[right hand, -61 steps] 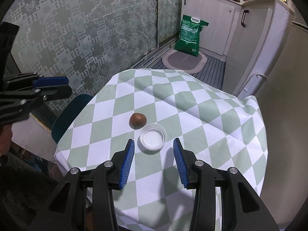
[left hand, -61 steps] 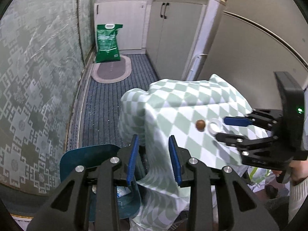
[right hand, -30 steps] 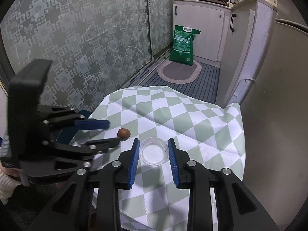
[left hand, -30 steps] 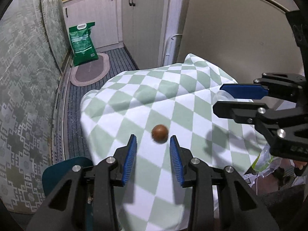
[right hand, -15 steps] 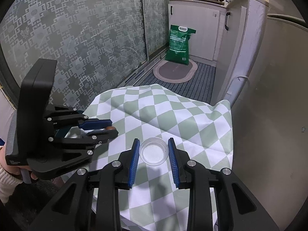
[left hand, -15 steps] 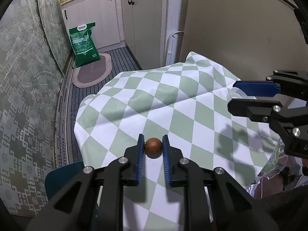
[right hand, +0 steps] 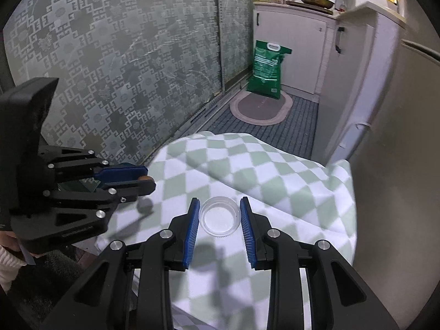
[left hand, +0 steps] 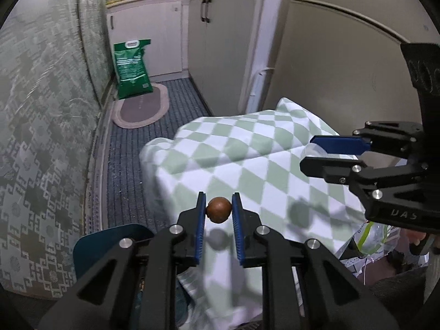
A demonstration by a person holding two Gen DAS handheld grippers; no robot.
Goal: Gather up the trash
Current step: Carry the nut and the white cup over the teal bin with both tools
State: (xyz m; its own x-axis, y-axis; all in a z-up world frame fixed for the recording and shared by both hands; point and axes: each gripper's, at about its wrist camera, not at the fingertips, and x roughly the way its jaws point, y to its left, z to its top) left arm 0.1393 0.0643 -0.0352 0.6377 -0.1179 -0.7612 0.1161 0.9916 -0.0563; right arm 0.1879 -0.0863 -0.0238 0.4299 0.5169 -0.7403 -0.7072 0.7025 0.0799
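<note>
Left wrist: left gripper clamped on nut, lifted above cloth;
Right wrist: right gripper gripping lid

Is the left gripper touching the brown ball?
Touching. The left wrist view shows the left gripper with both blue pads pressed against the brown ball, held above its shadow on the tablecloth.

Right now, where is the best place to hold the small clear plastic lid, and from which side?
Grip the clear lid across its round rim, coming level from the near side, as the right tongs do: it is shallow and round, so opposite rim walls give the only firm faces.
</note>
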